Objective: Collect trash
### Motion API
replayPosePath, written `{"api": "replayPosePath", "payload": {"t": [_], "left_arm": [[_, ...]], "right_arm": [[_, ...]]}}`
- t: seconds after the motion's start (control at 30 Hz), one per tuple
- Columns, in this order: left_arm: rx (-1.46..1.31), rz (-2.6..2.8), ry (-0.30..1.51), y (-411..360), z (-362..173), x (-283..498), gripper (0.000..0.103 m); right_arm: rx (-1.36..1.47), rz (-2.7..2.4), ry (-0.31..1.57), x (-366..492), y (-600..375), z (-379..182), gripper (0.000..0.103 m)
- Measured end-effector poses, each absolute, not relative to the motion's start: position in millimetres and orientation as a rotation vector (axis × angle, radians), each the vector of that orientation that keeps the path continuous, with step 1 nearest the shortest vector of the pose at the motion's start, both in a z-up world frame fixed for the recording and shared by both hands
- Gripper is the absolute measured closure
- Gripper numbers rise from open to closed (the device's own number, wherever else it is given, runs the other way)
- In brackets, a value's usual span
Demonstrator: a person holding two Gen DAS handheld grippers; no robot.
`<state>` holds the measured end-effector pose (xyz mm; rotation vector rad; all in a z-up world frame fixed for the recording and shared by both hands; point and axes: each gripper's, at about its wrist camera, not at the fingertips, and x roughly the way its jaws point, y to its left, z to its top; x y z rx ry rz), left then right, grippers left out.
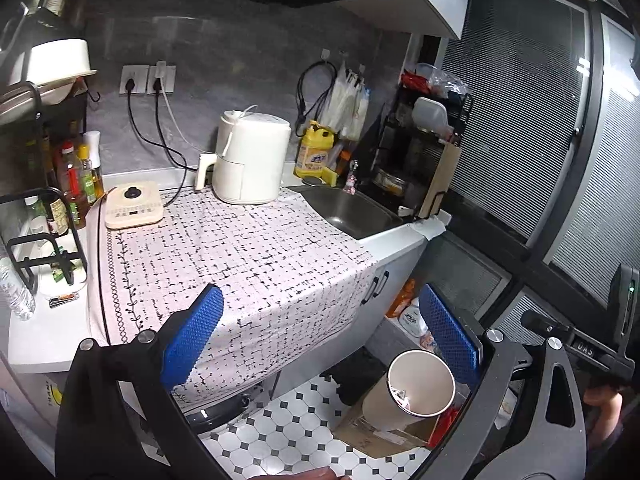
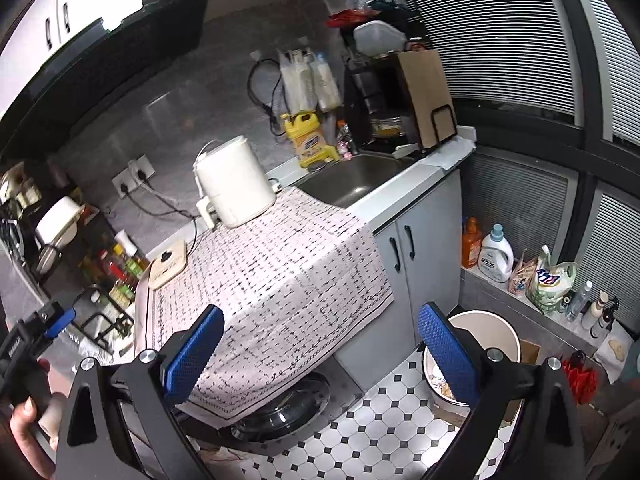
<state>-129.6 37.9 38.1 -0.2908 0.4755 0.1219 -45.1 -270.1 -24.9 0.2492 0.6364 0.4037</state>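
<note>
Trash bin [image 2: 486,332] on the tiled floor [image 2: 360,432] beside the table [image 2: 416,184], scraps inside. Left gripper [image 1: 320,340] apart, holding nothing, over the cloth edge. Right gripper [image 2: 320,344] apart too, near the bin rim.

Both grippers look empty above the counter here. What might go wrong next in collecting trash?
1. The small wrapper lies flat by the water bottle and black rack; the open left gripper may bump them.
2. The trash bin sits low beside a cardboard box; dropped pieces may miss it.
</note>
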Motion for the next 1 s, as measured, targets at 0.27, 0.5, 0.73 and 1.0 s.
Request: {"api": "replayPosePath", "payload": {"t": [0.27,0.5,0.73,1.0], "left_arm": [[-0.303,0.148,0.477,45.1,36.1,-135.1,0.006],[-0.310,0.146,0.475,45.5,37.1,-136.5,0.006],[-0.301,0.137,0.477,47.2,38.2,-132.2,0.006],[-0.297,0.128,0.476,53.2,37.9,-130.2,0.006]], "right_arm": [[0.219,0.422,0.650,-45.0,-252.6,-29.1,0.008],[0.203,0.420,0.650,-45.6,-246.6,-29.1,0.008],[0.213,0.404,0.674,-45.3,-243.2,-27.9,0.008],[0.182,0.387,0.677,-47.6,-236.7,-26.8,0.008]]}}
